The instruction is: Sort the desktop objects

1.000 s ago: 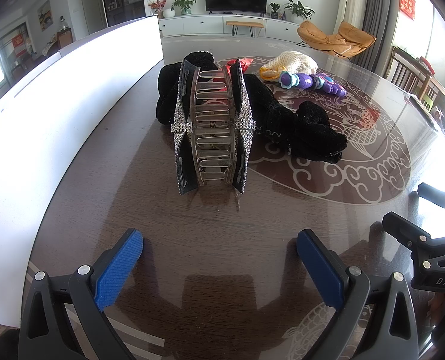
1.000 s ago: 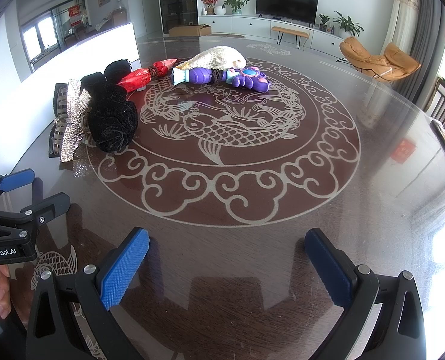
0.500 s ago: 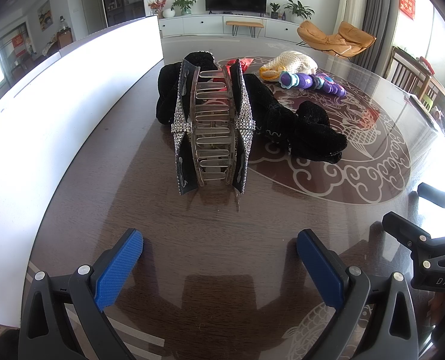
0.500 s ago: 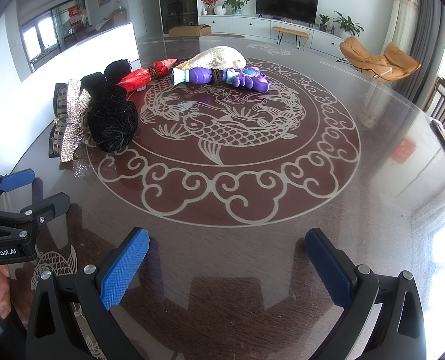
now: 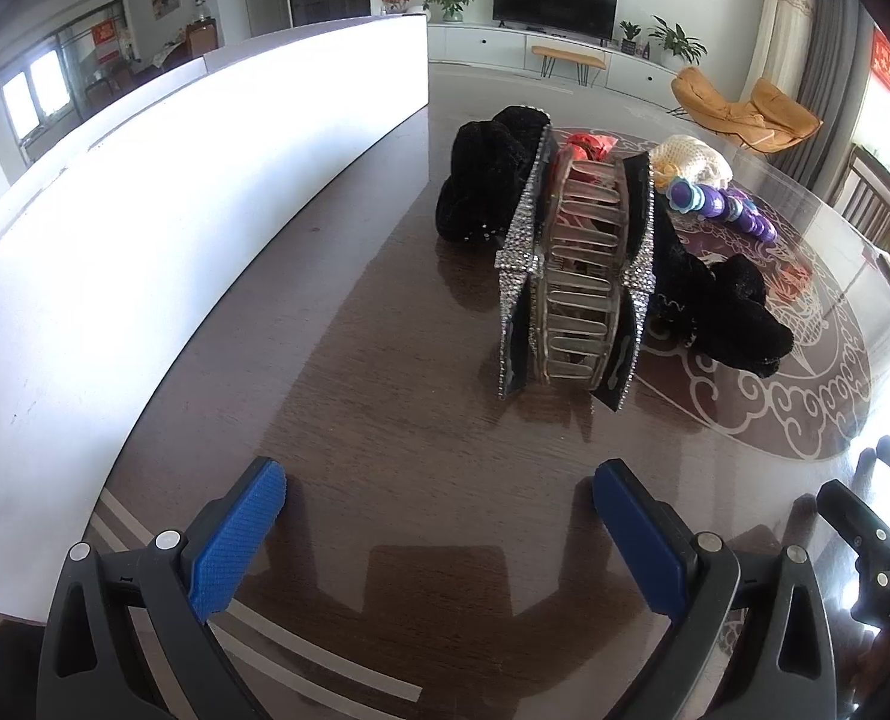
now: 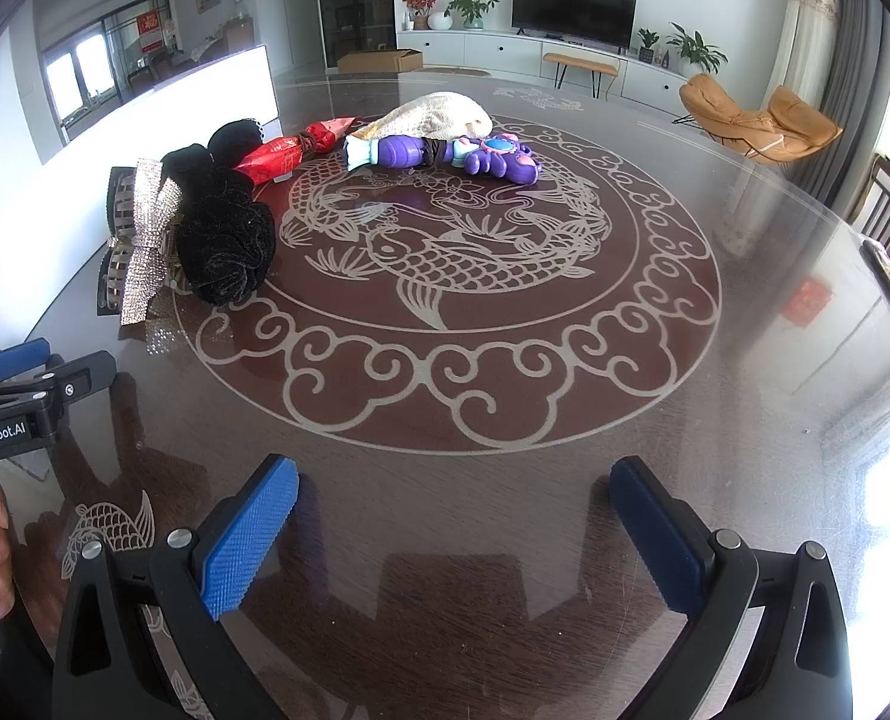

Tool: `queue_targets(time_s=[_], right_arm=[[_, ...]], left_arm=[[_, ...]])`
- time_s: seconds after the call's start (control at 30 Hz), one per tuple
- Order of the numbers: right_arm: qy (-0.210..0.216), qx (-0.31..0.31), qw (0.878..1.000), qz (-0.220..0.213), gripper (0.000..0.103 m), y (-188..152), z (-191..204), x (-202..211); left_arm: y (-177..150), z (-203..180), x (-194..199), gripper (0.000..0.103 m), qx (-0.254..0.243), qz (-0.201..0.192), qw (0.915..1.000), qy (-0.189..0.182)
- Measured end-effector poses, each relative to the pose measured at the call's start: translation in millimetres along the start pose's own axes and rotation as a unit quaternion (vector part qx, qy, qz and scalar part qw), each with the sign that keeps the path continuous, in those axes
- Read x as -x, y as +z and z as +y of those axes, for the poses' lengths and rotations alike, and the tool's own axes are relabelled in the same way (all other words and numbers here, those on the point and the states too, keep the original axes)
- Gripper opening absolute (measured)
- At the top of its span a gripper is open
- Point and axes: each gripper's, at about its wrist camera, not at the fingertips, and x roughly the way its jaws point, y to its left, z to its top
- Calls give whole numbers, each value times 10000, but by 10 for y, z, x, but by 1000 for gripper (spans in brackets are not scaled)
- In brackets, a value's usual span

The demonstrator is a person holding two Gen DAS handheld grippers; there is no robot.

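Observation:
A rhinestone hair claw clip (image 5: pixel 577 276) lies on the dark glass table (image 5: pixel 385 420), ahead and right of my open, empty left gripper (image 5: pixel 439 498). Black fuzzy scrunchies (image 5: pixel 487 180) lie around it. Behind are a red wrapped packet (image 5: pixel 589 144), a cream knitted pouch (image 5: pixel 691 162) and a purple toy (image 5: pixel 721 207). In the right wrist view, my open, empty right gripper (image 6: pixel 454 498) hovers over the table's near part, with the clip (image 6: pixel 139 234), scrunchie (image 6: pixel 223 240), packet (image 6: pixel 283 153), toy (image 6: pixel 445 153) and pouch (image 6: pixel 439 114) far left and ahead.
A long white box (image 5: pixel 145 228) runs along the table's left side. The table (image 6: pixel 745 360) has a carp pattern at its centre. The other gripper shows at each view's edge: the right one in the left wrist view (image 5: pixel 877 546), the left one in the right wrist view (image 6: pixel 25 396).
The left gripper has turned or shifted left, so the clip and scrunchies now sit further right in its view. The right gripper has not moved.

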Motion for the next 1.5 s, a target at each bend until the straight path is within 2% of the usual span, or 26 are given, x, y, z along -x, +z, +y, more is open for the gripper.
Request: queue_targets(time_s=[0.07, 0.17, 0.23, 0.3, 0.37, 0.4, 0.43, 0.5, 0.57, 0.63, 0.67, 0.77, 1.1, 1.2, 1.3, 1.33, 1.5], right_arm=[[13, -6, 10000, -12, 103, 4, -3, 7], [667, -16, 9972, -333, 103, 141, 22, 63], [768, 185, 9956, -494, 103, 403, 152, 74], [1231, 477, 9897, -550, 103, 702, 330, 29], [1660, 1025, 9804, -268, 101, 934, 587, -141], [1777, 1414, 9739, -36, 92, 1003, 732, -251], [1777, 1821, 9670, 149, 79, 1035, 867, -351], [1586, 2412, 9565, 416, 69, 1048, 1048, -530], [1594, 2509, 9537, 452, 63, 1084, 1094, -638], [1631, 2302, 9587, 368, 37, 1158, 1064, -655], [1682, 2120, 9621, 341, 36, 1177, 1034, -649], [1698, 1796, 9689, 135, 36, 1097, 929, -546], [754, 1577, 9837, -419, 38, 221, 242, 98], [701, 1296, 9886, -308, 48, 117, 121, 75], [735, 906, 9929, -226, 66, 163, 22, 41], [775, 853, 9931, -216, 75, 177, 13, 32], [687, 948, 9931, -78, 96, 181, 178, -45]], left_arm=[[-6, 52, -4, 103, 103, -8, 9999, 44], [-22, 69, 1, 103, 131, -24, 9999, 19], [-38, 72, 5, 103, 111, -18, 9999, 37], [-43, 69, 7, 103, 98, -19, 9999, 38], [-49, 69, 6, 103, 79, -22, 10000, 47], [-51, 65, 4, 103, 64, -26, 10000, 56], [-53, 67, 6, 103, 63, -30, 10000, 53], [-59, 78, 5, 103, 65, -36, 10000, 52], [-63, 84, 3, 103, 69, -42, 10000, 57], [-57, 82, 4, 103, 69, -44, 9999, 62], [-54, 80, 5, 103, 67, -44, 9999, 61], [-54, 77, 9, 103, 70, -42, 9999, 59], [-50, 39, 11, 103, 90, -39, 9999, 75], [-49, 39, 13, 103, 85, -38, 9999, 71], [-52, 33, 10, 103, 61, -37, 10000, 57], [-53, 33, 9, 103, 64, -38, 10000, 57], [-53, 35, 7, 103, 61, -35, 10000, 58]])
